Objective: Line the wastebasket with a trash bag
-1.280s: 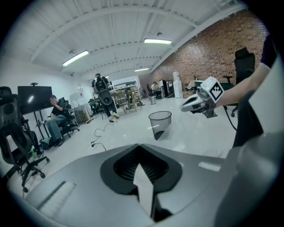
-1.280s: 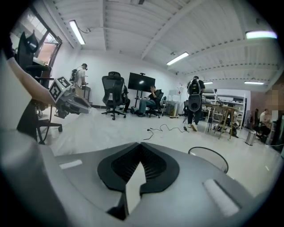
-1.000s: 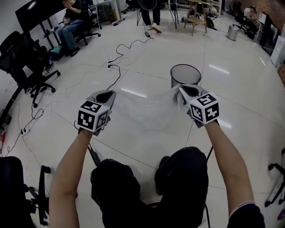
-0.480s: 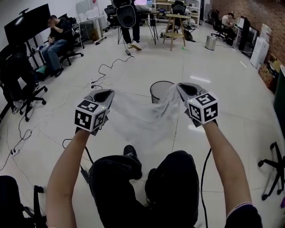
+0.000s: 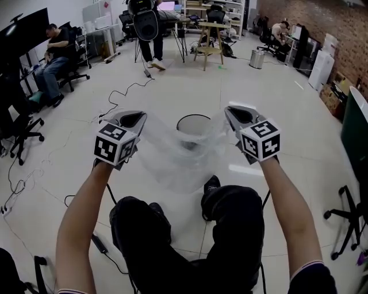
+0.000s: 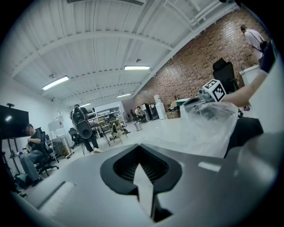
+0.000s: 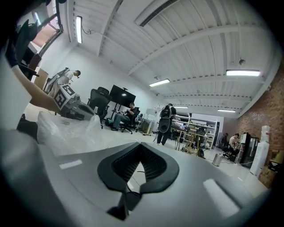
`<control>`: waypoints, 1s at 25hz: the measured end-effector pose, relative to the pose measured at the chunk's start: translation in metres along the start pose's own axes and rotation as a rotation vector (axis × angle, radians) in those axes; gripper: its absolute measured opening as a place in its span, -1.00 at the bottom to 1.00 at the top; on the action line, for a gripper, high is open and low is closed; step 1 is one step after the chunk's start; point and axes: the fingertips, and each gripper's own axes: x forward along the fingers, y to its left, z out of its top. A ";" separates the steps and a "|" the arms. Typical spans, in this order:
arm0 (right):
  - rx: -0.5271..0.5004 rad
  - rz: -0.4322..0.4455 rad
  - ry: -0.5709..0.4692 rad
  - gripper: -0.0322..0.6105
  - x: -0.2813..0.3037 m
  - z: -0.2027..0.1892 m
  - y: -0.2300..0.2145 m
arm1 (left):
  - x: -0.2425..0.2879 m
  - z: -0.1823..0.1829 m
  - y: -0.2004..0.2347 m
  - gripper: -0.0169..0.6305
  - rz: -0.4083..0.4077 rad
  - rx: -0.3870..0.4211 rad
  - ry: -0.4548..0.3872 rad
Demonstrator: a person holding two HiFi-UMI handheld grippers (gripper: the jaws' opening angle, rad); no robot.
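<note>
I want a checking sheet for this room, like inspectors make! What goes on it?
surface: shiny tiled floor, no table.
job's things: clear trash bag stretched between both grippers; black wastebasket stands unlined behind it.
clutter: nothing seen.
grippers: left gripper and right gripper both shut on the trash bag.
cables: black cables snake across the floor at left.
surroundings: office chairs, wooden stool, brick wall, seated person.

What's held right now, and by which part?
The clear trash bag, stretched between both: left gripper shut on its upper edge at one side, right gripper at the other.
</note>
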 end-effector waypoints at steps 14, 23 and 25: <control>-0.029 0.001 -0.096 -0.89 0.052 0.017 -0.085 | 0.103 0.033 0.020 -0.91 -0.019 0.006 -0.043; -0.058 -0.026 -0.098 -0.89 0.084 0.029 -0.136 | 0.150 0.060 0.026 -0.91 -0.081 0.041 -0.089; -0.059 -0.021 -0.092 -0.89 0.092 0.024 -0.141 | 0.163 0.055 0.024 -0.91 -0.096 0.048 -0.071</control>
